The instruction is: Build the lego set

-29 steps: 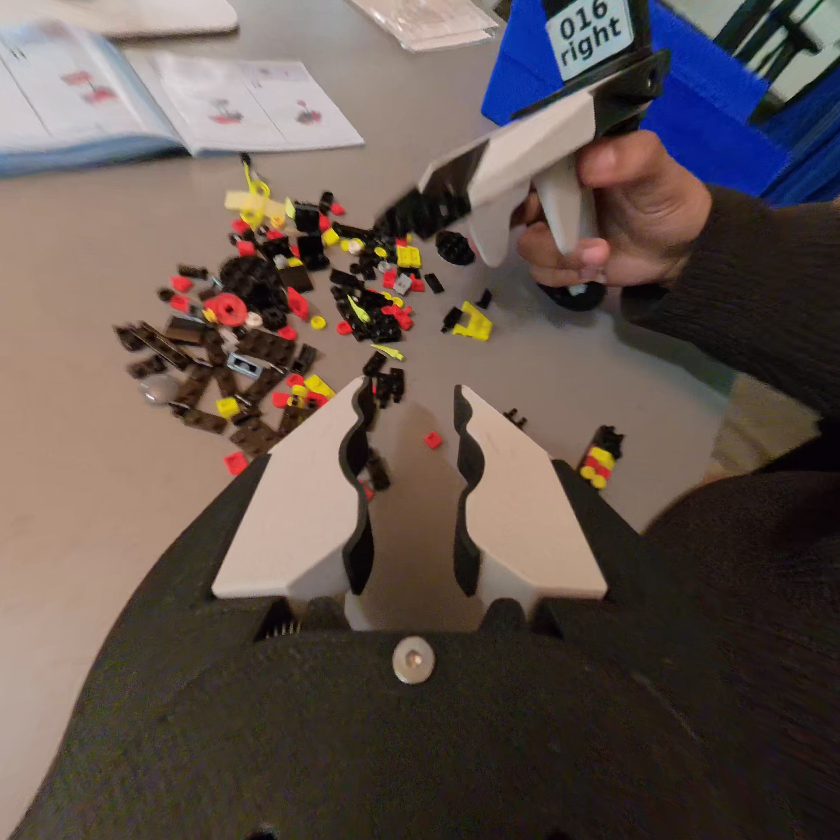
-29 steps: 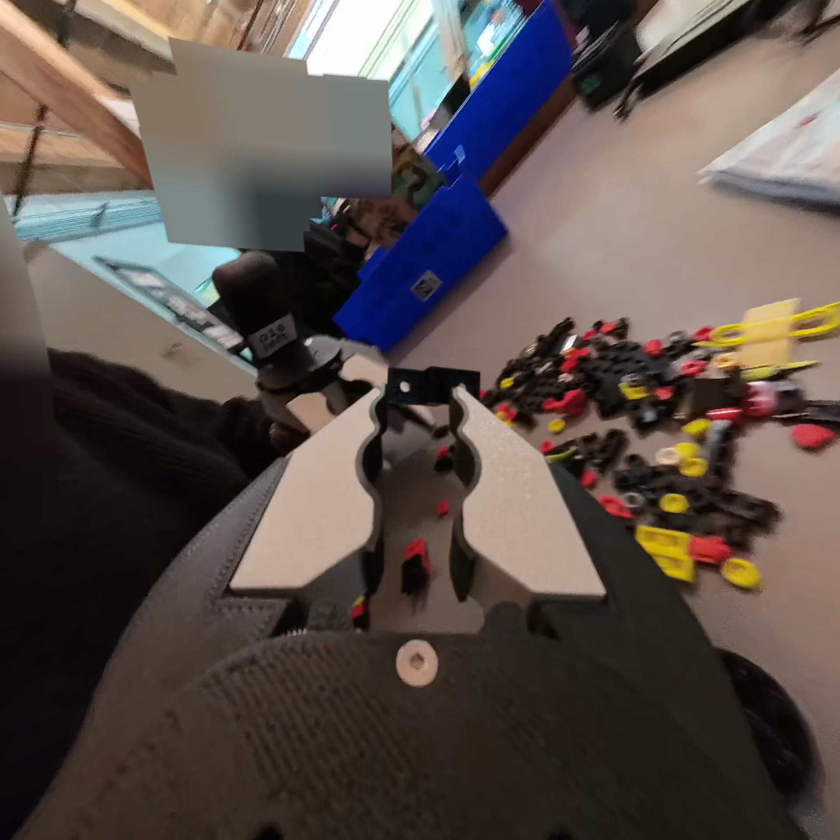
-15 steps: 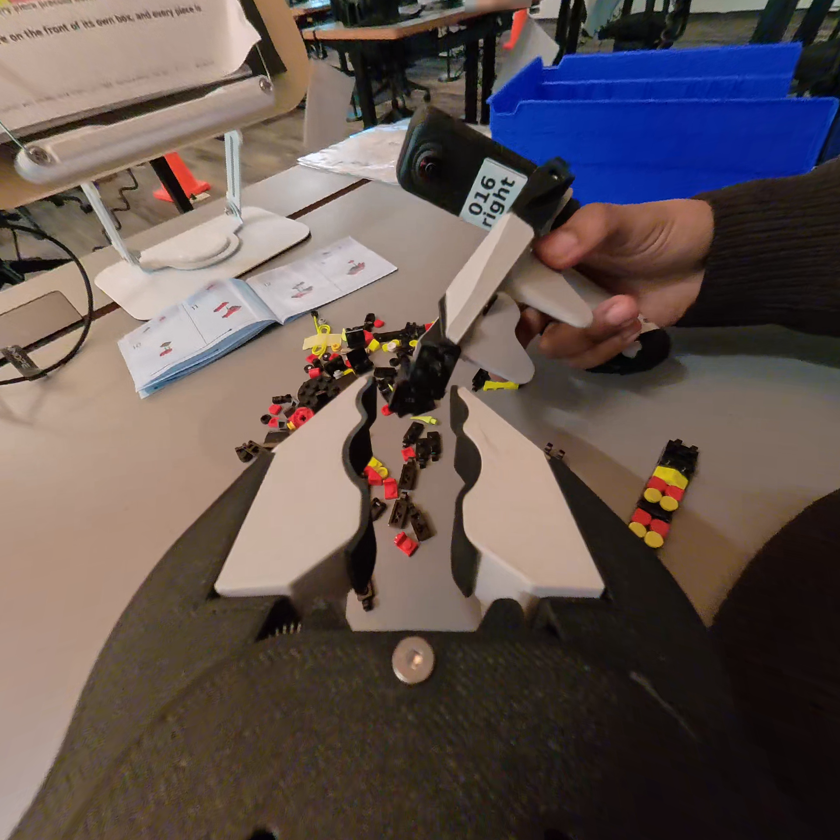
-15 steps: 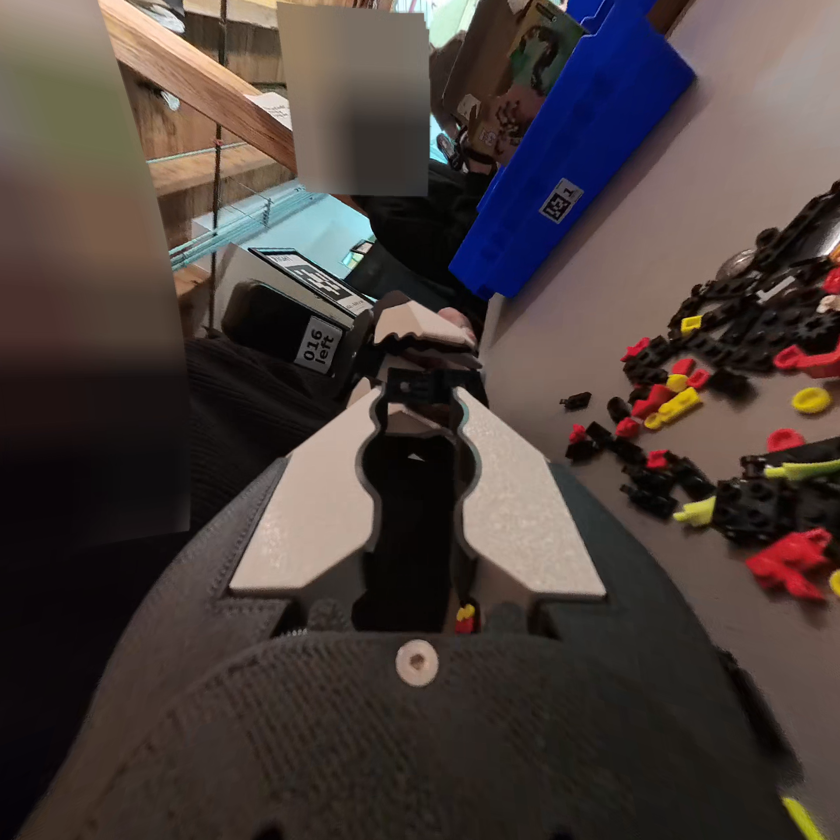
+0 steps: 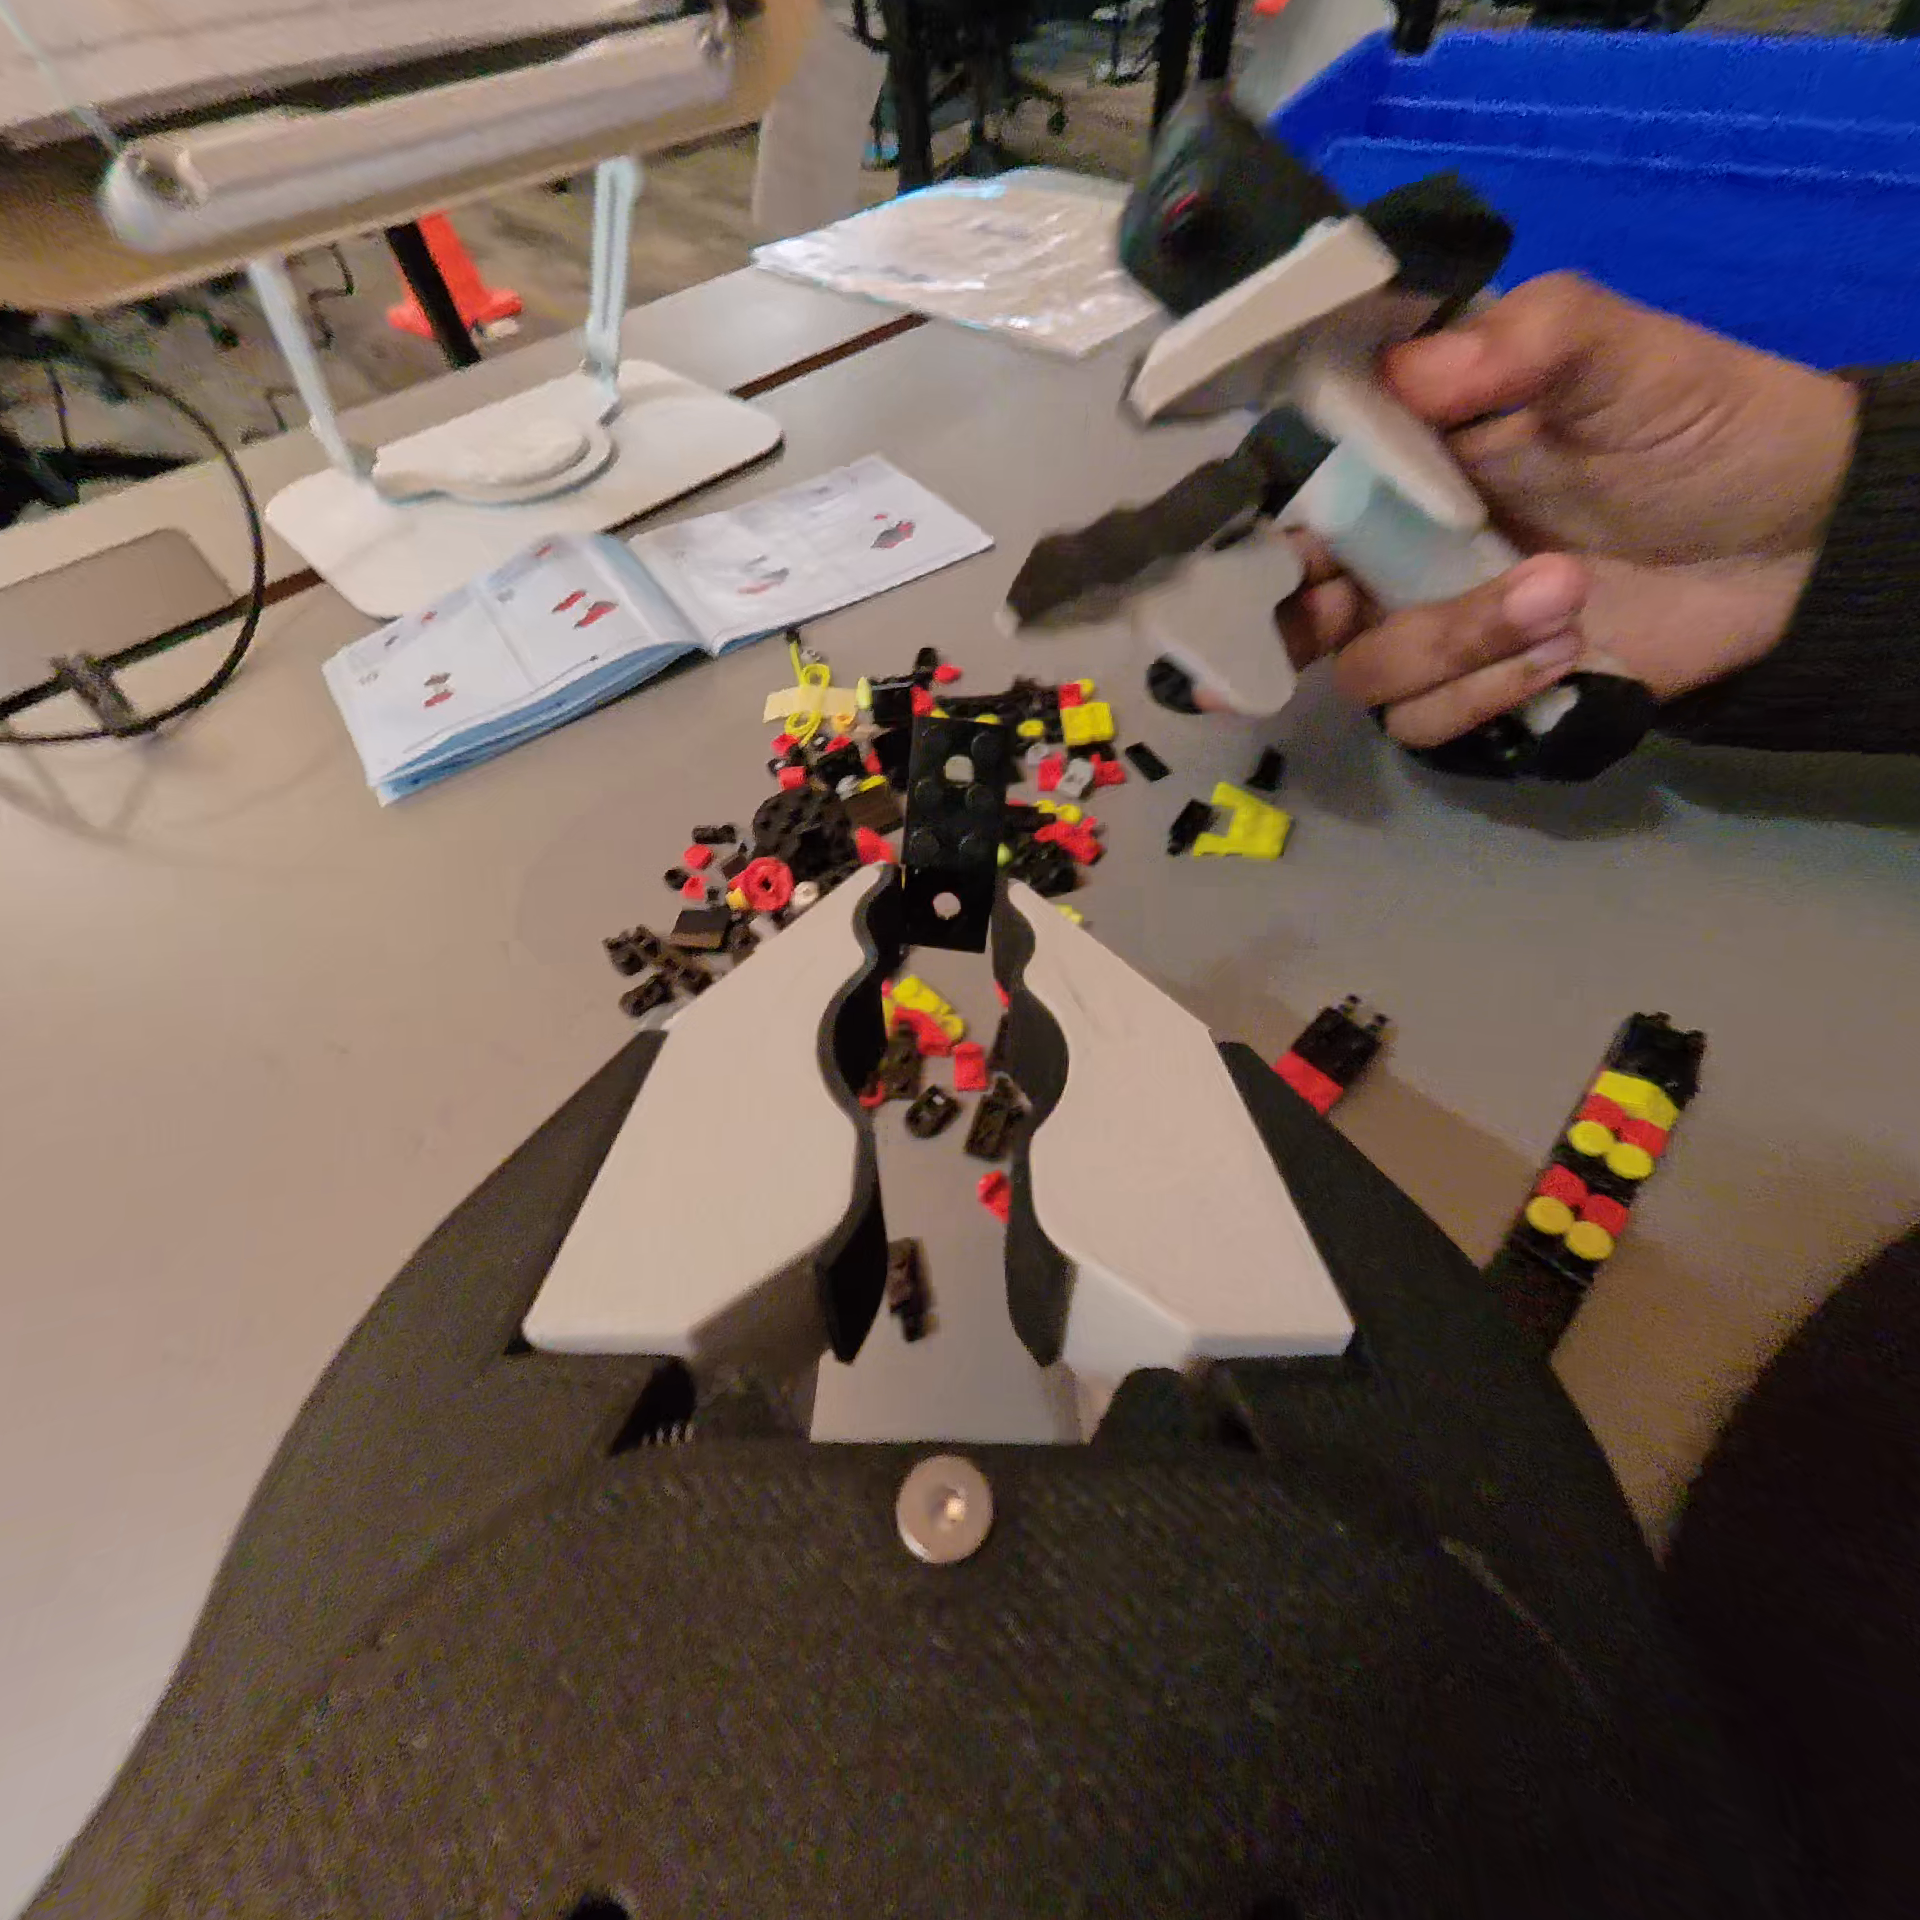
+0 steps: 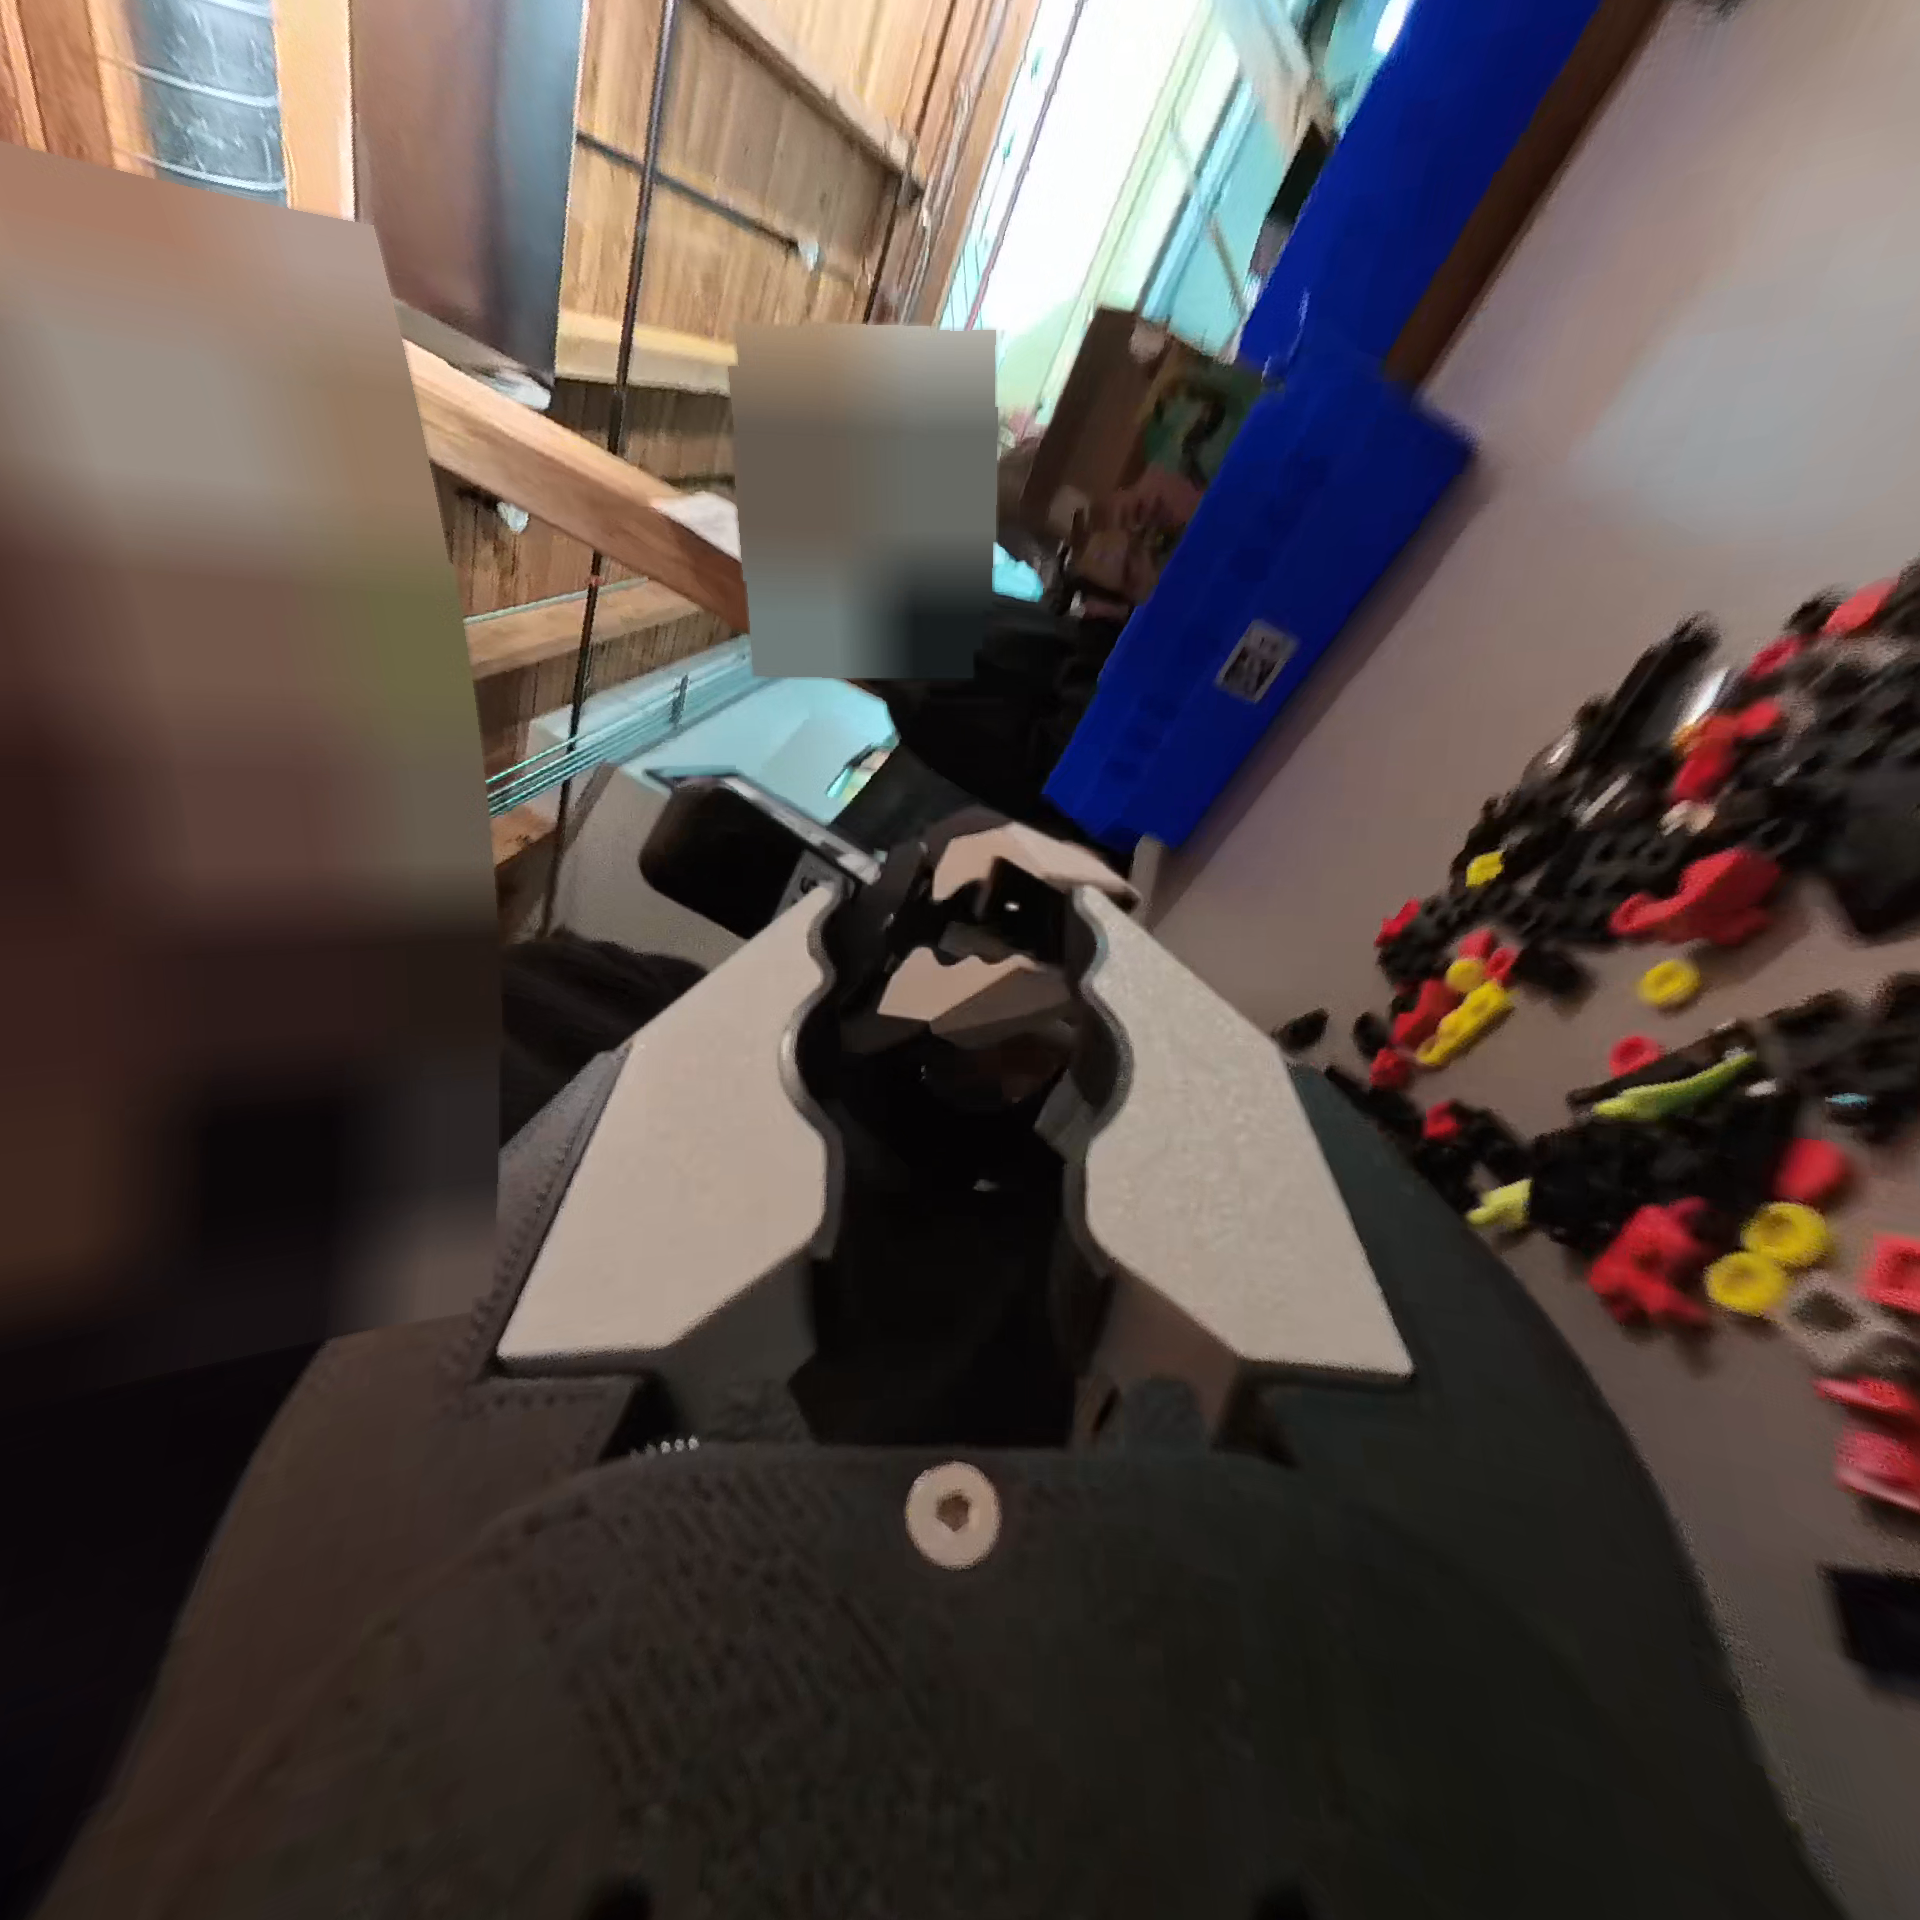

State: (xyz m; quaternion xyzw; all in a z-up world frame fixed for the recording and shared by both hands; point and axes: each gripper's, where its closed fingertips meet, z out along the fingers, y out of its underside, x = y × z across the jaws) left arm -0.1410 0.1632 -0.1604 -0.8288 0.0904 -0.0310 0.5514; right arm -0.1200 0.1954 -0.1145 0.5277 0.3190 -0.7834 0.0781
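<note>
My left gripper [image 5: 945, 904] is shut on a black studded plate [image 5: 954, 821], which stands up from its fingertips above the table. My right gripper [image 6: 954, 914] is open and empty. In the left wrist view it [image 5: 1101, 582] is held by a hand at the upper right, blurred, apart from the plate. In the right wrist view it faces the left gripper's fingers [image 6: 935, 997], which pinch the black plate [image 6: 1013, 904]. A pile of loose black, red and yellow pieces [image 5: 883, 810] lies on the grey table beyond the left gripper; it also shows in the right wrist view [image 6: 1662, 1039].
Two built strips lie at the right: a black, red and yellow one [image 5: 1600, 1143] and a short black and red one [image 5: 1330, 1049]. An open instruction booklet [image 5: 644, 613], a lamp base [image 5: 520, 457], a plastic bag [image 5: 966, 260] and a blue bin [image 5: 1610, 177] stand farther back. The grippers' ends are close to 6 centimetres from one another.
The black plate has gone from the right gripper to the left. The left gripper has shut on it; the right has opened and drawn back to the upper right.
</note>
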